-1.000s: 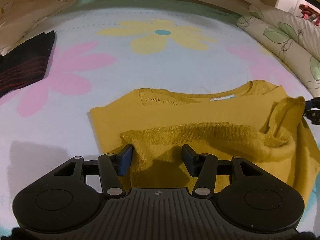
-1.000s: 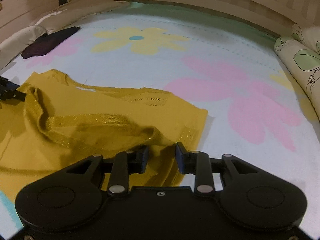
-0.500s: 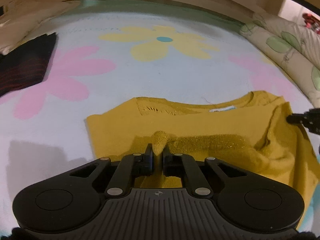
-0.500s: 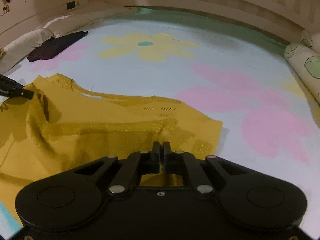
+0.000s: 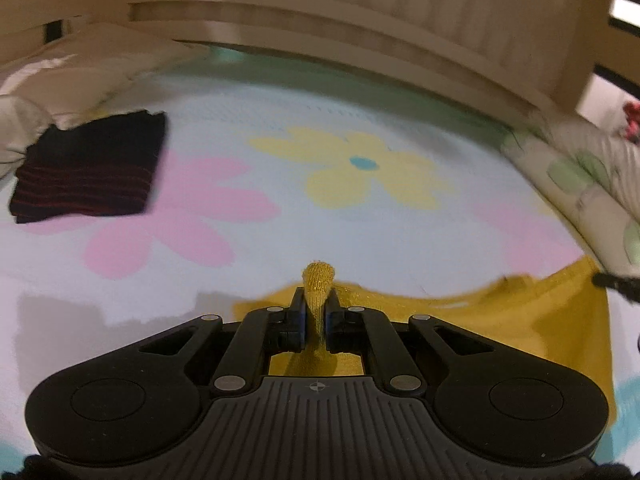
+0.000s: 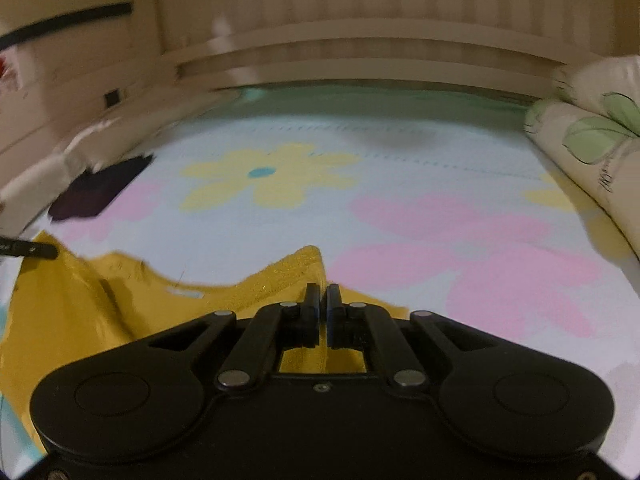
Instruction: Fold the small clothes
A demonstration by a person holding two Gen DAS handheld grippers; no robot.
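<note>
A mustard-yellow knitted sweater (image 5: 520, 320) lies on a flower-print bedsheet (image 5: 280, 216). My left gripper (image 5: 315, 312) is shut on a pinch of the sweater's sparkly hem, and a tuft of knit sticks up between its fingers. My right gripper (image 6: 323, 300) is shut on another part of the same sweater (image 6: 80, 312), with the glittery edge raised just left of its fingers. Both held edges are lifted off the sheet. Each gripper's tip shows at the edge of the other's view. Most of the sweater is hidden below the gripper bodies.
A folded black garment with red stripes (image 5: 92, 172) lies at the far left of the bed, seen darker in the right wrist view (image 6: 100, 190). Leaf-print pillows (image 6: 592, 148) line the right side. A wooden headboard (image 5: 360, 40) runs along the far end.
Both grippers went from open over the sweater to shut on its hem, then rose and tilted up, lifting the fabric. The views now show more of the bed and headboard.
</note>
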